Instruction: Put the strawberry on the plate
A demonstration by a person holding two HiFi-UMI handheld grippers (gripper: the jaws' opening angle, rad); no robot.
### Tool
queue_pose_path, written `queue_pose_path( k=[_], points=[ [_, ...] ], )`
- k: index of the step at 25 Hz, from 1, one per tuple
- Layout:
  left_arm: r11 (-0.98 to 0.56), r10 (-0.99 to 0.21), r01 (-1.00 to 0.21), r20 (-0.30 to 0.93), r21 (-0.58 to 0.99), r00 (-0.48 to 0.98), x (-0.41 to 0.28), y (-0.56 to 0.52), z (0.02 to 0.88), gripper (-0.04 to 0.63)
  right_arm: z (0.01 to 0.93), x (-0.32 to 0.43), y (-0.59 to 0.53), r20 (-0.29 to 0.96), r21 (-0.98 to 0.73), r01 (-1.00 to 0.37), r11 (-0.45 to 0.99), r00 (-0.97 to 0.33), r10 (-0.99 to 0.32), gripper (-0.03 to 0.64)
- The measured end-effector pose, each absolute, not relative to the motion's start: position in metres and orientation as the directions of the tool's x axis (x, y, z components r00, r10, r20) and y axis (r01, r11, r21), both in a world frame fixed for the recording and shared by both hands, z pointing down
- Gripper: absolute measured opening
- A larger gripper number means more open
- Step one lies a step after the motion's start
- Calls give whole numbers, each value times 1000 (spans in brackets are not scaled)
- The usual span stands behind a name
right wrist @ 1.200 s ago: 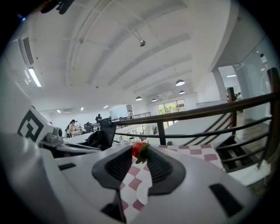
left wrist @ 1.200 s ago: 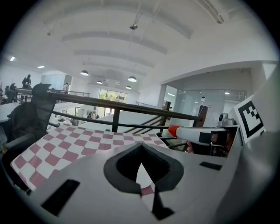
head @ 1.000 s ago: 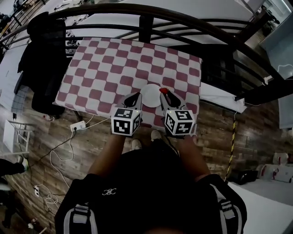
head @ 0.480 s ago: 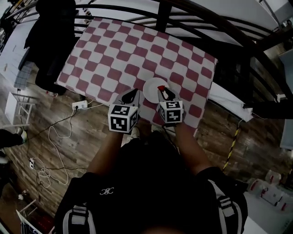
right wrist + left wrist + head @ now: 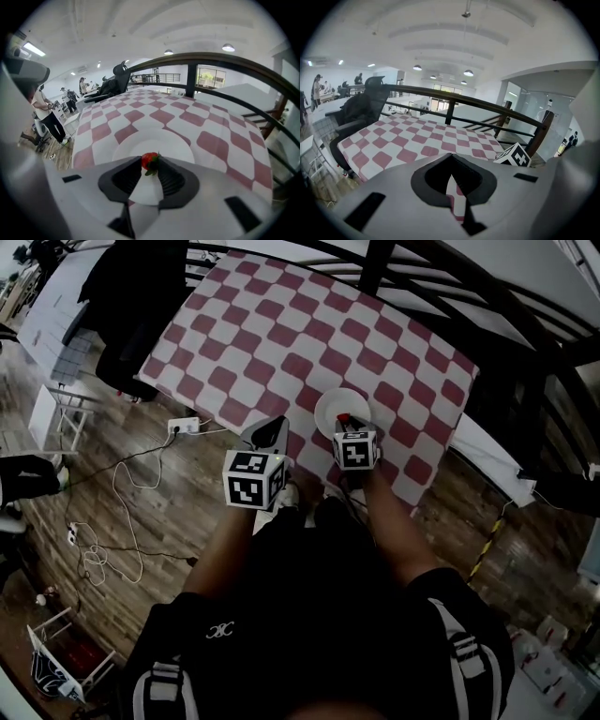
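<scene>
The strawberry (image 5: 149,160) was held clamped between the jaw tips of the right hand-held gripper (image 5: 345,425), with its red body projecting just beyond the tips. In the right gripper view, the green calyx was turned back toward the gripper body. The long axis of the fruit was therefore judged to run roughly along the jaws. The white plate (image 5: 161,140) lay directly ahead of and below those tips on the red-and-white checked table (image 5: 281,334). In the head view, the fruit was placed over the near half of the plate. Whether the fruit was touching the plate or clear of it could not be determined. Any remaining travel was accordingly judged to be downward, not sideways, followed by release. The left hand-held gripper (image 5: 451,157) was presented with its jaw tips together and nothing between them. It was positioned to the left of the plate, near the table edge and farther from the fruit than the right one. No brand, label or legible writing was found. Only the square markers on the gripper cubes were visible, along with a small emblem on the person's dark garment, too small to be read.
</scene>
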State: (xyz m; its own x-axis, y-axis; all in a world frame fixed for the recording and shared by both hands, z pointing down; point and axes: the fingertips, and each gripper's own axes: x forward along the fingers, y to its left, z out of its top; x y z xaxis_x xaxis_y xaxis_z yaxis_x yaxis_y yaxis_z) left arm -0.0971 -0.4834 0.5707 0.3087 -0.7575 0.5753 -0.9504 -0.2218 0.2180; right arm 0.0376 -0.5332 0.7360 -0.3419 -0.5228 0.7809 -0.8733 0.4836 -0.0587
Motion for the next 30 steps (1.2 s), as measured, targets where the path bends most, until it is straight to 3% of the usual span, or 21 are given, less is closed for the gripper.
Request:
queue_pose_path(
  k=[3,6,10,11,12,13,14,30],
  points=[
    [-219,-756,-951,579,219,307,-98,-480,573,-9,741,33,-528,780,-47,-859,510,-351,-518,123],
    [-226,-757,-949,574,219,312,-95,-481,572,-9,734,30,-525,762,-76,-852,518,-385,-521,206],
    [-249,-761,-944,559,218,330,-86,-483,567,-11,713,36,-520,721,-88,-859,505,-405,-563,216],
    [-254,-762,-942,555,219,334,-84,-484,565,-10,705,38,-518,705,-89,-862,498,-408,-580,211],
    [-260,-764,-941,550,219,339,-82,-486,563,-10,696,41,-517,684,-89,-868,489,-410,-604,159],
    [-266,-765,-939,545,218,343,-80,-488,560,-10,684,43,-517,656,-86,-874,478,-411,-633,47],
    [-273,-767,-937,539,217,349,-77,-489,557,-11,673,45,-517,628,-85,-878,471,-415,-658,20],
    [-446,-792,-872,365,201,489,-1,-538,477,-9,464,102,-549,220,-39,-945,326,-326,-919,12]
  ],
)
